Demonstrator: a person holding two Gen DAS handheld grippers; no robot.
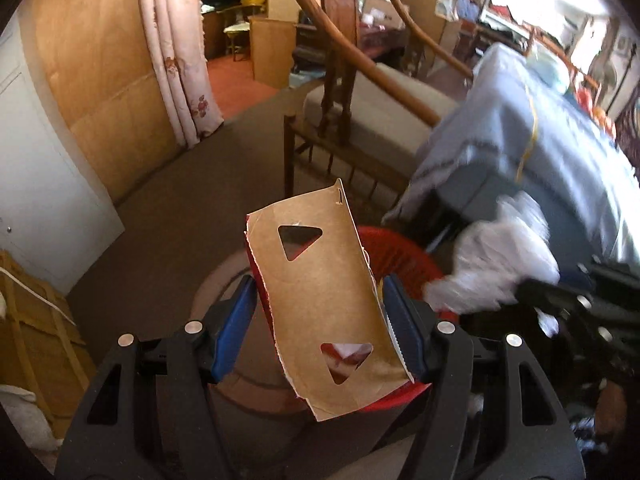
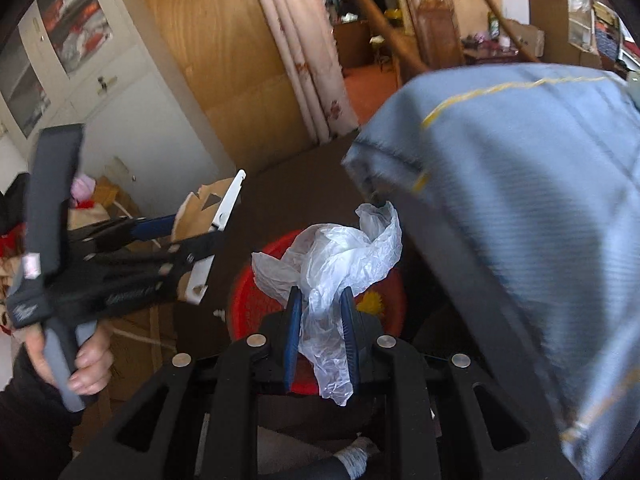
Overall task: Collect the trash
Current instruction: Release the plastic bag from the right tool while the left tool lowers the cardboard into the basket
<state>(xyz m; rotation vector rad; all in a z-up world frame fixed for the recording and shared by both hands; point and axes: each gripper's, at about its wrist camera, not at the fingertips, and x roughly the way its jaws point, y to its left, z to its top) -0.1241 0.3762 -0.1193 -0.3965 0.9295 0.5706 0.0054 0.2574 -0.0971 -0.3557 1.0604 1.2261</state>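
- Dark brown carpet covers the floor of a cluttered room, with one pale floral curtain against a plywood wall and a wooden chair beyond.
- One red plastic mesh basket stands on the floor below both tools; in the left wrist view its rim shows behind the cardboard.
- One torn piece of brown cardboard with a red printed back has two triangular holes cut in it. Its long axis runs forward along the fingers and up, the far end tilted slightly right.
- The left gripper pinches this cardboard by its long edges, its blue pads pressed against the sides, above the basket.
- One crumpled white translucent plastic bag hangs over the basket, its loose ends spilling forward and back past the fingers.
- The right gripper is pressed together on that bag.
- One hand grips the left tool's grey handle.
- One blue-grey cloth with a yellow stitched line drapes on the right, just beside the bag.
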